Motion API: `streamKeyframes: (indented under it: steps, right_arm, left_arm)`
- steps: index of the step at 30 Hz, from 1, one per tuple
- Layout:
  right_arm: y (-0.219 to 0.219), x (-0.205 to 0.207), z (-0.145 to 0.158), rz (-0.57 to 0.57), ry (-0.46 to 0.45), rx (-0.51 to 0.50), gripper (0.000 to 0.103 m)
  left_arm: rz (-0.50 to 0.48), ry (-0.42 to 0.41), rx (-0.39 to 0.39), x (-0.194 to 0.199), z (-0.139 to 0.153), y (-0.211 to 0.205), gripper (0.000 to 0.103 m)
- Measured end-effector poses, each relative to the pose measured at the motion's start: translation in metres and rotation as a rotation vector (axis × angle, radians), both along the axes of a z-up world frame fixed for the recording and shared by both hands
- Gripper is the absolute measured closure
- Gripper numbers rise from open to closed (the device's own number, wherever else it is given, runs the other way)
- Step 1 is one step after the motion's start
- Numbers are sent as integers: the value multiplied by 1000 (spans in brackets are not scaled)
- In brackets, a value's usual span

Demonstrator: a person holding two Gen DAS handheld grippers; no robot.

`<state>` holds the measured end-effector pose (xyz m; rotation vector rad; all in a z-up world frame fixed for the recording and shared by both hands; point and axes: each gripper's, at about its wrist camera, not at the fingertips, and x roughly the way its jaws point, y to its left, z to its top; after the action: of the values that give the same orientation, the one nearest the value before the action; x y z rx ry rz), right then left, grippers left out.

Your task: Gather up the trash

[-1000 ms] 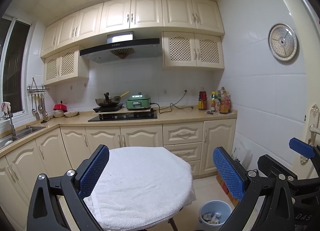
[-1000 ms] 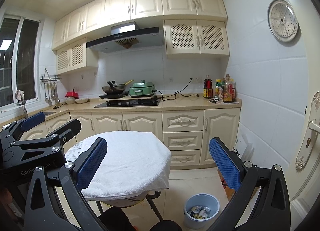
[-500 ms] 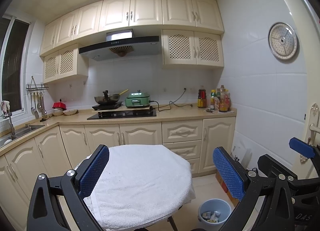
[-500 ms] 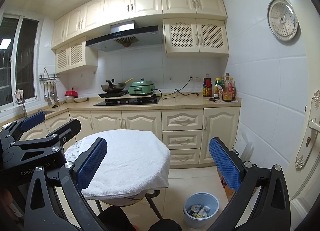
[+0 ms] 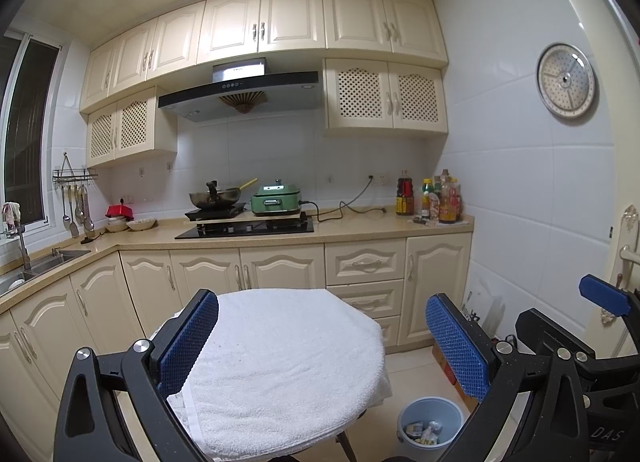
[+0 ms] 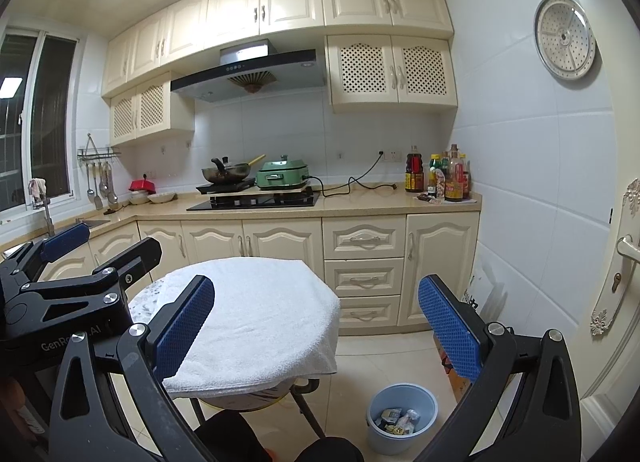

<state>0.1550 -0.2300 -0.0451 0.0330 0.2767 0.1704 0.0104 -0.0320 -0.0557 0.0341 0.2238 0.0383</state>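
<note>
Left tongs (image 5: 320,346) and right tongs (image 6: 316,326), both spread wide and holding nothing, hover above a round bench (image 6: 280,396) draped with a white towel (image 5: 280,358). A blue bin (image 6: 402,416) containing trash (image 6: 398,420) stands on the floor beside the bench.

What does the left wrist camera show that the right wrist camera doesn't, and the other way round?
Only the left wrist view shows the steel sink basin set in the counter. Only the right wrist view shows the dark round shapes at the bottom edge, possibly the person's knees. Both show the white towel-covered round table, the pale blue bin holding wrappers on the floor, the green electric cooker, and both the left gripper and right gripper open and empty.
</note>
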Motion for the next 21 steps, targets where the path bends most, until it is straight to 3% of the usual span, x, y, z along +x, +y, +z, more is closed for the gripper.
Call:
streamKeyframes:
  steps: [21]
  right_arm:
    - [-2, 0, -1, -3, -3, 0, 0]
  left_arm:
    - [6, -5, 4, 1, -3, -1, 1]
